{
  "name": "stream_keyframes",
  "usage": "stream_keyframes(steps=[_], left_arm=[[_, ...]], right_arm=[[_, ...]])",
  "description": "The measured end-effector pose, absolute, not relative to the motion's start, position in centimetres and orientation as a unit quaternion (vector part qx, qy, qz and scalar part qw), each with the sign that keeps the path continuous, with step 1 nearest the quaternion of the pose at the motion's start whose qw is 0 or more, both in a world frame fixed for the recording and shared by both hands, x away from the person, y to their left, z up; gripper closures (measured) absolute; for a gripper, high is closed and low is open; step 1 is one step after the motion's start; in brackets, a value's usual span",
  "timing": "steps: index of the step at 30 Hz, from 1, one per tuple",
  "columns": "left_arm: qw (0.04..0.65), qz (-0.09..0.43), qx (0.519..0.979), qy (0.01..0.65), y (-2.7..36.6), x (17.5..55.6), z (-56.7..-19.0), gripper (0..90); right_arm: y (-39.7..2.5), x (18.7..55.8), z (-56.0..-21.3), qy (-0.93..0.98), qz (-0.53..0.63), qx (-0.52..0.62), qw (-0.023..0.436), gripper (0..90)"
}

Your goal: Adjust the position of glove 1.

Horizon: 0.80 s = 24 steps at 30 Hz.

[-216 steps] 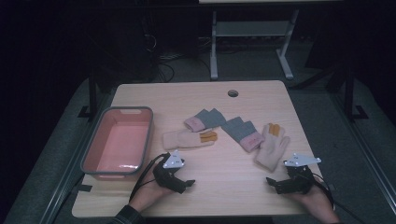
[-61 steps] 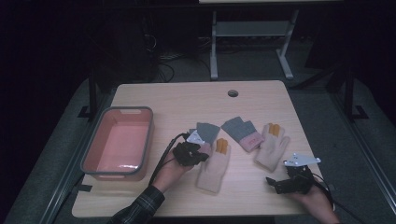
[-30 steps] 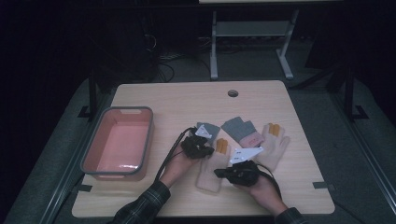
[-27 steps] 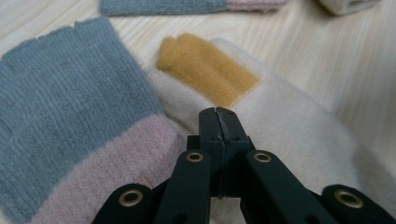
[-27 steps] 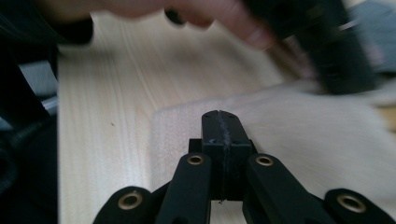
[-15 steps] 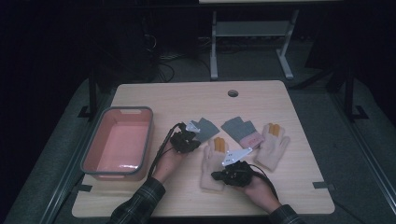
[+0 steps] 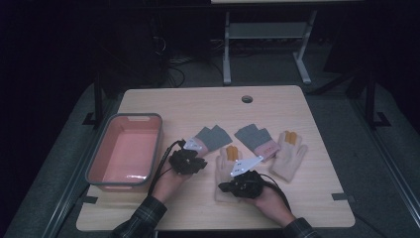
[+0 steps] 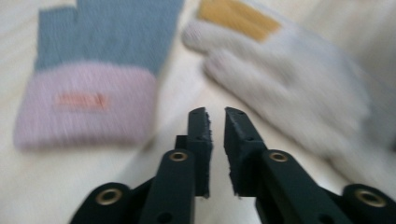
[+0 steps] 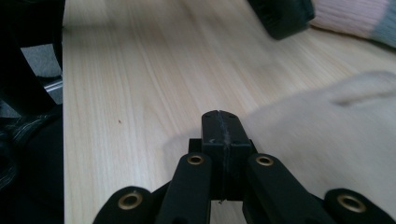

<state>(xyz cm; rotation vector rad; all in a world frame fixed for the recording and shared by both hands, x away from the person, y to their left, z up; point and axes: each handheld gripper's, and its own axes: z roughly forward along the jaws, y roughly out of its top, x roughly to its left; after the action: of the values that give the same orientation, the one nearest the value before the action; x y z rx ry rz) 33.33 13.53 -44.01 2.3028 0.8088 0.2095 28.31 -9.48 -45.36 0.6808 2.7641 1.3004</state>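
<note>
R fingers (image 9: 223,122) clenched w/ no cloth visibly pinched, L fingers (image 8: 215,122) slightly parted (holding nothing), cream glove (image 7: 229,171) lower-centre on bench (image 7: 317,198); risk: R drags or bunches it w/o real grip.

Left tongs (image 8: 215,116) stand slightly parted, holding nothing; right tongs (image 9: 223,122) are pressed together, both forearms low.

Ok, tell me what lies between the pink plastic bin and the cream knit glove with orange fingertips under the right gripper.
In the high view, the left gripper and the hand holding it sit between the pink plastic bin and the cream knit glove.
</note>
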Motion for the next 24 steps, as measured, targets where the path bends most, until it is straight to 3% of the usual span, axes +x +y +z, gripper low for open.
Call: stream_keyframes(steps=[6,11,18,24], left_arm=[[0.331,0.076,0.891,0.301,14.8,30.8,-45.1,53.5],[0.333,0.08,0.891,0.298,15.5,30.1,-45.6,36.9],[0.332,0.073,0.898,0.28,15.2,30.0,-45.9,23.8],[0.326,0.071,0.906,0.262,14.7,29.7,-46.3,18.1]], right_arm=[[-7.0,29.3,-45.9,0.892,0.398,0.215,-0.001,90.0],[-7.6,29.3,-46.1,0.895,0.385,0.225,-0.01,90.0],[-10.3,28.6,-46.1,0.899,0.37,0.236,-0.007,90.0],[-12.9,28.3,-45.8,0.899,0.359,0.251,0.003,90.0]])
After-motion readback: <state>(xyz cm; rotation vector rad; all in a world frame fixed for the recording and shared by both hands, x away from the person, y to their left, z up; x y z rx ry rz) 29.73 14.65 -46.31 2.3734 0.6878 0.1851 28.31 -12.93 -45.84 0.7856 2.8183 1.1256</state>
